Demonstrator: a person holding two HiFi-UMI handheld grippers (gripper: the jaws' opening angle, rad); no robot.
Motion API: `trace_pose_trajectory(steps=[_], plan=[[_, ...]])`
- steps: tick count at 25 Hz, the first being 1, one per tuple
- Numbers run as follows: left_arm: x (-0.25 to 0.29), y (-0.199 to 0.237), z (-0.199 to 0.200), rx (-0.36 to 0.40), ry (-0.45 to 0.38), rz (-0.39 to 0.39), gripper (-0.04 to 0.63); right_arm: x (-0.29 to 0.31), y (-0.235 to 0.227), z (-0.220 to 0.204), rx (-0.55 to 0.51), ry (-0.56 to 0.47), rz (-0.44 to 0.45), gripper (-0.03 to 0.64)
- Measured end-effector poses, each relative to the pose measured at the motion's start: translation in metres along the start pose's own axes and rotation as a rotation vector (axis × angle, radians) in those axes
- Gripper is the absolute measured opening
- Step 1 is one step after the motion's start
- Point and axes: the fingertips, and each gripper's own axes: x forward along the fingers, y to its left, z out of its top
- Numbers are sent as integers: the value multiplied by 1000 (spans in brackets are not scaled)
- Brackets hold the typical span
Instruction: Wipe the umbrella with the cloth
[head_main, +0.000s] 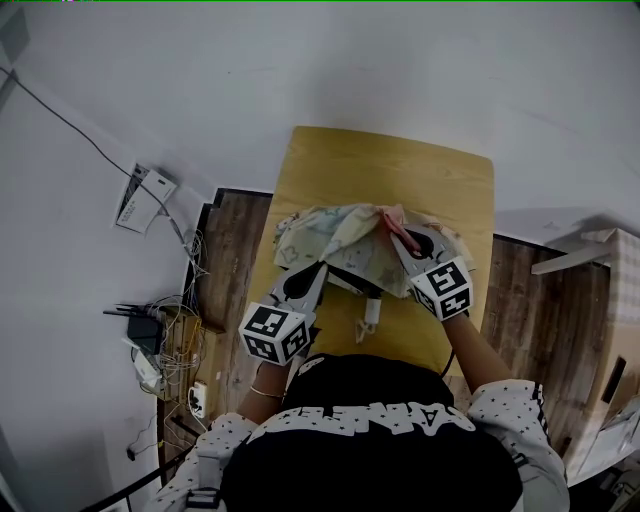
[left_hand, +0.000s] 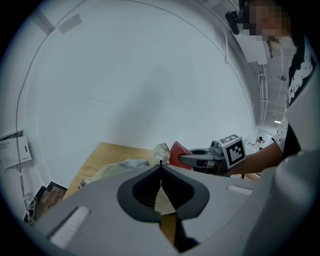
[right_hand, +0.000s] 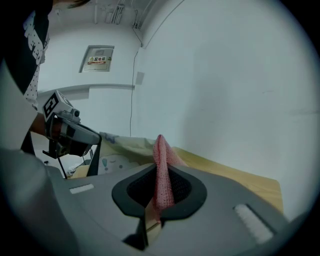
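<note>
Umbrella (head_main: 335, 242) crosswise on table (head_main: 400, 165), left tongs (head_main: 322, 268) pinching its fabric, right tongs (head_main: 396, 233) clamping pink cloth (head_main: 391, 214)

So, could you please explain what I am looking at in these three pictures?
No robot here: a person holds a pair of hand tongs in each hand. One picture comes from a camera on the person's head, looking down; the other two come from cameras riding on each pair of tongs. On the wooden table lies a pale patterned umbrella. The left tongs are shut on its fabric edge; the right tongs pinch a pink cloth.
</note>
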Motion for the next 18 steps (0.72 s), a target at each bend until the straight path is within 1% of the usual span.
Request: trace_pose_trajectory(steps=[18], plan=[[-2, -3, 3, 11, -6, -16, 3, -5, 65, -21, -26, 64, 168, 34]])
